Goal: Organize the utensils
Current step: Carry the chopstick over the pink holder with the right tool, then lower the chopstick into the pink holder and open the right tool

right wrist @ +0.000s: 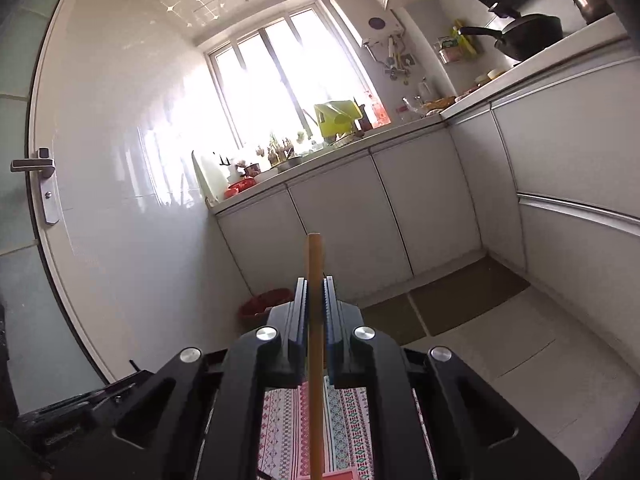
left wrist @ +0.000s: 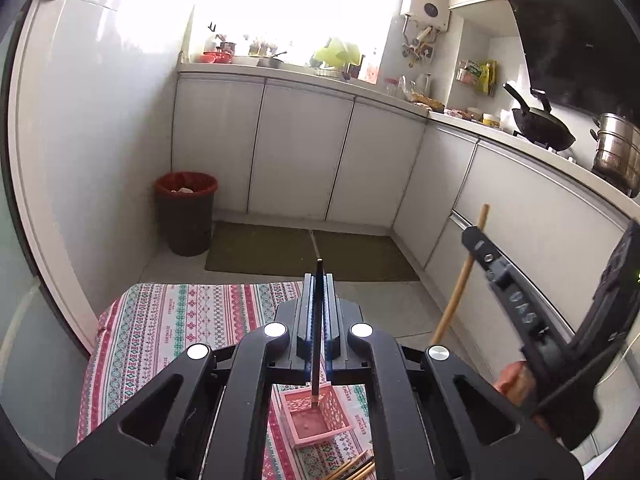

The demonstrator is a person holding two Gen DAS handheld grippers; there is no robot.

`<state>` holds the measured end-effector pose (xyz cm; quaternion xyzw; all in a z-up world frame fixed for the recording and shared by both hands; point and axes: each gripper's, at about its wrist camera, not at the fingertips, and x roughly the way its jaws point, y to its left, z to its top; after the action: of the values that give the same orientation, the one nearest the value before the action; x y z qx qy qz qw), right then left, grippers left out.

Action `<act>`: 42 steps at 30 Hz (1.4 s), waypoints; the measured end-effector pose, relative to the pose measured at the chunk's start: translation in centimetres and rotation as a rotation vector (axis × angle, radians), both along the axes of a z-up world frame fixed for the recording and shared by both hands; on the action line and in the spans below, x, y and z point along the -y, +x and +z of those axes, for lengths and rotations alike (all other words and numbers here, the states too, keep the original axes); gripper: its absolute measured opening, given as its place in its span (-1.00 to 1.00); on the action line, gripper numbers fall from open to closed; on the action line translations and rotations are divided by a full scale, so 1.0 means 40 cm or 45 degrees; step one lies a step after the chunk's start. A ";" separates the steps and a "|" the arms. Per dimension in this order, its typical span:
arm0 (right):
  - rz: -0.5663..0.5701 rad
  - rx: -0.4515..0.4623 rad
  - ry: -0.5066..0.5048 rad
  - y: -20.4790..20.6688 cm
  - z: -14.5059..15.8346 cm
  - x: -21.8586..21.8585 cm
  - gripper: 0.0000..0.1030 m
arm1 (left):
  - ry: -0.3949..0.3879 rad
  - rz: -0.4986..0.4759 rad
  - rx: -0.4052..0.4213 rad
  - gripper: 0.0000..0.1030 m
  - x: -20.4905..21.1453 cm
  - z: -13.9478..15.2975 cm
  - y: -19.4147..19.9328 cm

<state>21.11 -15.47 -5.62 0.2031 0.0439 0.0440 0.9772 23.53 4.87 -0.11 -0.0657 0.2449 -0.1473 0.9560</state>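
Observation:
My left gripper [left wrist: 319,280] is shut on a black chopstick [left wrist: 317,332] held upright; its lower tip hangs over a pink slotted basket [left wrist: 316,416] on the patterned cloth [left wrist: 180,332]. My right gripper [right wrist: 316,284] is shut on a light wooden chopstick [right wrist: 315,360], also upright, above the same cloth [right wrist: 348,416]. In the left wrist view the right gripper [left wrist: 472,236] shows at the right, raised, with that wooden chopstick [left wrist: 460,280] in it. Several wooden chopsticks [left wrist: 356,468] lie on the cloth near the basket.
White kitchen cabinets [left wrist: 300,152] run along the back and right. A bin with a red liner [left wrist: 186,212] stands in the floor corner. Brown floor mats [left wrist: 312,252] lie beyond the table. A wok [left wrist: 540,124] and steel pot [left wrist: 616,148] sit on the counter.

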 end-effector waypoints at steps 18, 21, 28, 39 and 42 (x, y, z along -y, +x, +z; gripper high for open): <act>-0.031 0.033 0.000 0.020 -0.045 -0.018 -0.40 | -0.003 0.011 -0.021 -0.94 -0.003 0.002 0.007; -0.029 0.027 -0.033 -0.021 -0.007 -0.011 -0.18 | -0.008 0.002 -0.028 -0.94 0.004 -0.003 0.010; -0.038 0.003 -0.037 -0.119 0.052 0.013 0.29 | -0.016 -0.014 -0.194 -0.87 0.030 -0.088 0.074; -0.074 -0.235 -0.146 -0.247 0.059 0.027 0.53 | -0.108 0.115 -0.144 0.19 -0.069 -0.012 -0.011; -0.062 -0.354 -0.125 -0.282 0.020 0.041 0.67 | -0.076 0.102 -0.167 0.38 -0.067 0.000 -0.045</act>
<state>9.81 -17.09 -4.83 0.1601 0.1760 -0.0104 0.9712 21.72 7.55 -0.11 -0.1134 0.2998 -0.1115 0.9407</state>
